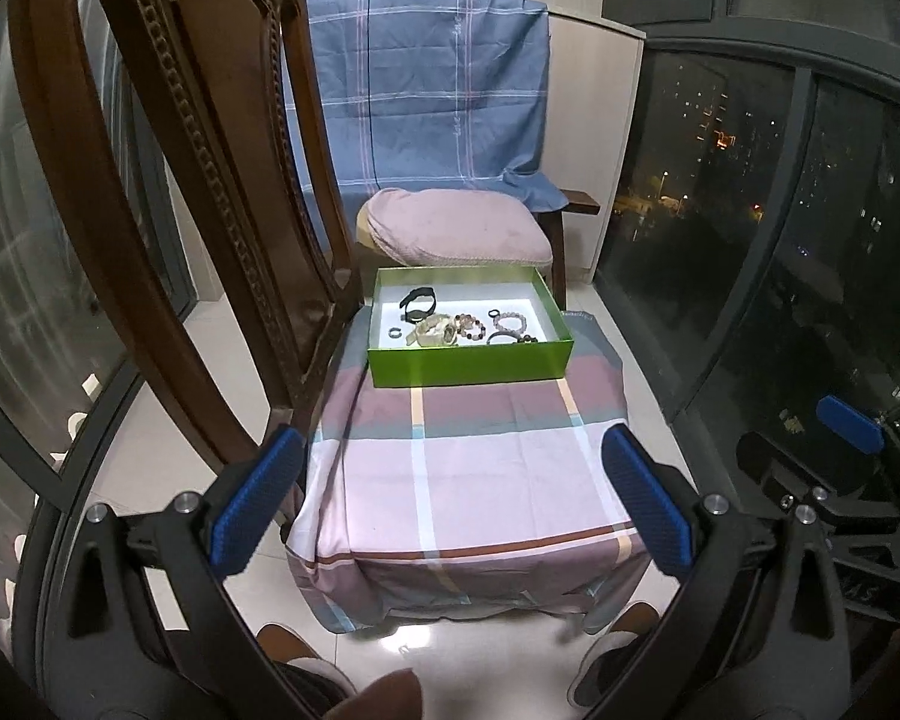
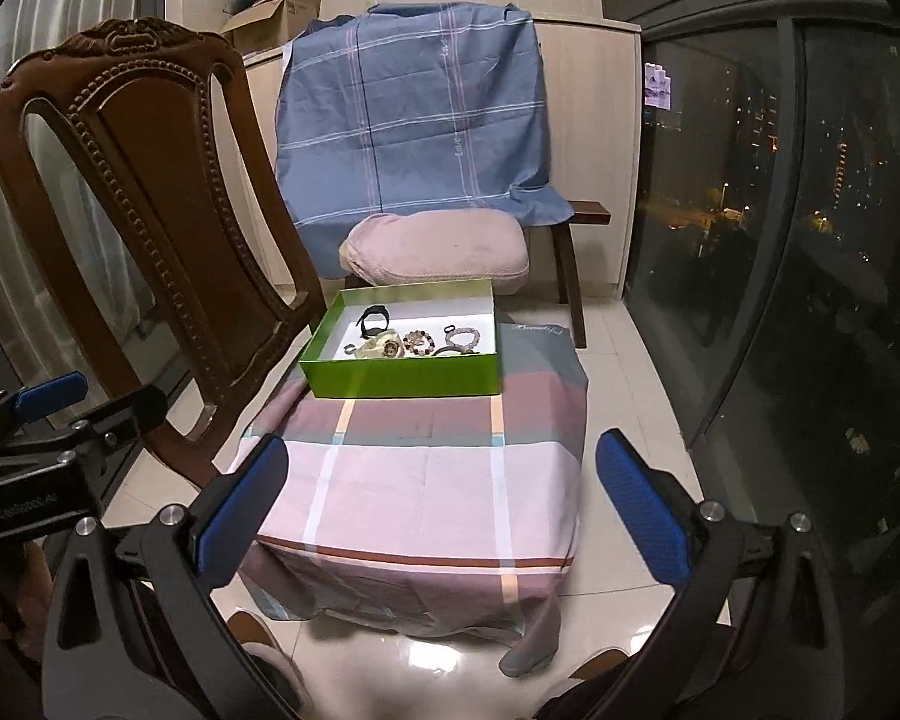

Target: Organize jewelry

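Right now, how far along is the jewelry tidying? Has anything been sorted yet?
It looks barely started. All the pieces, a black band, a pale watch and bead bracelets, lie jumbled in the green box. Nothing is in hand: the left gripper and right gripper are open and held well back from the box. All the sorting seems left.

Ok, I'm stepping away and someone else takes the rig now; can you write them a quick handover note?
Left hand-held gripper: open, holding nothing, hovering over the near end of the cloth-covered table.
Right hand-held gripper: open, holding nothing, beside the left one.
The green box sits at the table's far end. Inside, loosely mixed: a black band, a pale watch, beaded bracelets and small rings.
Done: nothing visibly sorted; no piece lies outside the box.
Left: the whole sorting job.
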